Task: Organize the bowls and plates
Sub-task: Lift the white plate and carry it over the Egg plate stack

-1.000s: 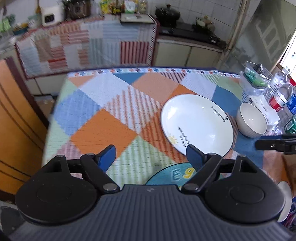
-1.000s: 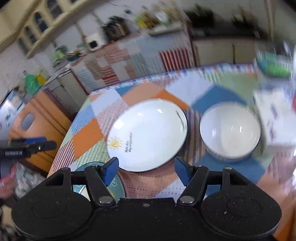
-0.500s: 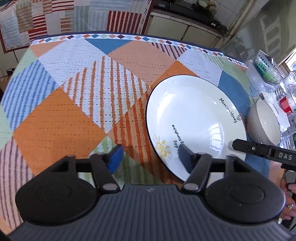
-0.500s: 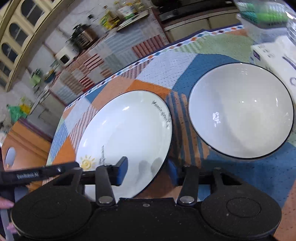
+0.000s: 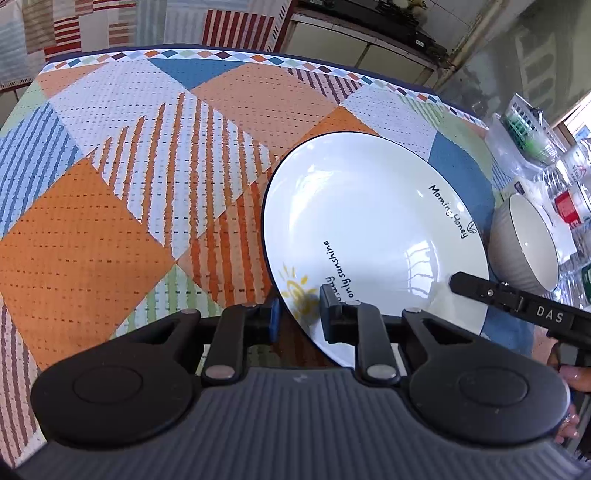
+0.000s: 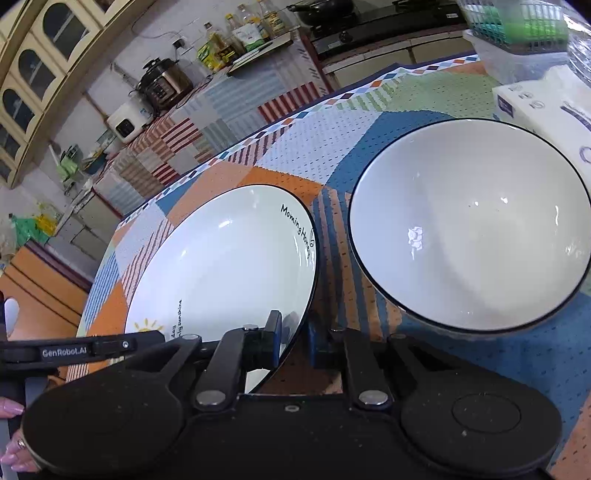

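Observation:
A white plate (image 5: pixel 369 225) with a dark rim, a sun drawing and lettering lies on the patchwork tablecloth; it also shows in the right wrist view (image 6: pixel 221 266). My left gripper (image 5: pixel 298 319) is shut on the plate's near left rim, one finger over it and one under. My right gripper (image 6: pixel 293 341) is shut on the plate's near right rim. A white bowl (image 6: pixel 469 232) with a dark rim stands just right of the plate, apart from it; it also shows in the left wrist view (image 5: pixel 524 247).
A white tissue box (image 6: pixel 546 99) and a plastic container (image 6: pixel 517 33) stand behind the bowl, with bottles (image 5: pixel 569 203) at the table's right edge. The patchwork tablecloth (image 5: pixel 110 184) stretches left of the plate. A kitchen counter with appliances (image 6: pixel 162 81) runs beyond the table.
Both grippers have moved in onto the plate's near rim from each side and closed on it. A second ago both were open and further back above the table.

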The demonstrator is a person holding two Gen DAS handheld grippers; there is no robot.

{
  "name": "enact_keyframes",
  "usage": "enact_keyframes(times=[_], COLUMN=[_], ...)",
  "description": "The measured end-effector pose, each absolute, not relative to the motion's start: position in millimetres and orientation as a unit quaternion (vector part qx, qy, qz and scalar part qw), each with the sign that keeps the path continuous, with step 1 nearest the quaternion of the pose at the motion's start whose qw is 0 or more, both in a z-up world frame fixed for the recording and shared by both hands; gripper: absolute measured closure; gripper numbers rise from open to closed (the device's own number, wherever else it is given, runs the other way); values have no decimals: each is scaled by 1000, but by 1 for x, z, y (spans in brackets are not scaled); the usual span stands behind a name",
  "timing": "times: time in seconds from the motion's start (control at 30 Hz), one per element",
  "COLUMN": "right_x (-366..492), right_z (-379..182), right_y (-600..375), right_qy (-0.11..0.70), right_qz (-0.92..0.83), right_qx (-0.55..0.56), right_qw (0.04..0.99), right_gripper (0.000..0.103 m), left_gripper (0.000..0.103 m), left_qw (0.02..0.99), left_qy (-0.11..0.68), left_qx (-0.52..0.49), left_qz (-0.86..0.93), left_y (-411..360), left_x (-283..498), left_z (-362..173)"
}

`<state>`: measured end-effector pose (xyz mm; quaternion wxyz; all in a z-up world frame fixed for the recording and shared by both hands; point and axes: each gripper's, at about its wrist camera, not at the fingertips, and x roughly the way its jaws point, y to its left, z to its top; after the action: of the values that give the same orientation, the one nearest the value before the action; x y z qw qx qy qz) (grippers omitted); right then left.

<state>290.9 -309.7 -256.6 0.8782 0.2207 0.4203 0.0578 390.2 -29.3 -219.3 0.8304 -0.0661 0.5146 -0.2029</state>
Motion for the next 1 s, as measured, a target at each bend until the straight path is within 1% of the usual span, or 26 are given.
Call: enact_keyframes(times=[0.1, 0.33, 0.87, 1.0], right_x=[294, 285, 202, 174], right_z=[-251, -226, -118, -99], right_y=[-305, -297, -271, -265], right_qy=[438, 453, 437, 422], right_qz=[61, 87, 114, 120], right_qx=[203, 165, 129, 125], right_qw=[874, 872, 883, 890], right_gripper=[85, 84, 83, 83], left_gripper=[82, 81, 80, 80], left_qw=[832, 830, 832, 837], left_qy=[515, 513, 499, 490], left_qx=[-47, -38, -30, -33], left_qz=[-202, -213, -241, -241], left_y=[-31, -25, 4, 12], left_x=[388, 368, 277, 250], left_z=[-214, -191, -81, -63])
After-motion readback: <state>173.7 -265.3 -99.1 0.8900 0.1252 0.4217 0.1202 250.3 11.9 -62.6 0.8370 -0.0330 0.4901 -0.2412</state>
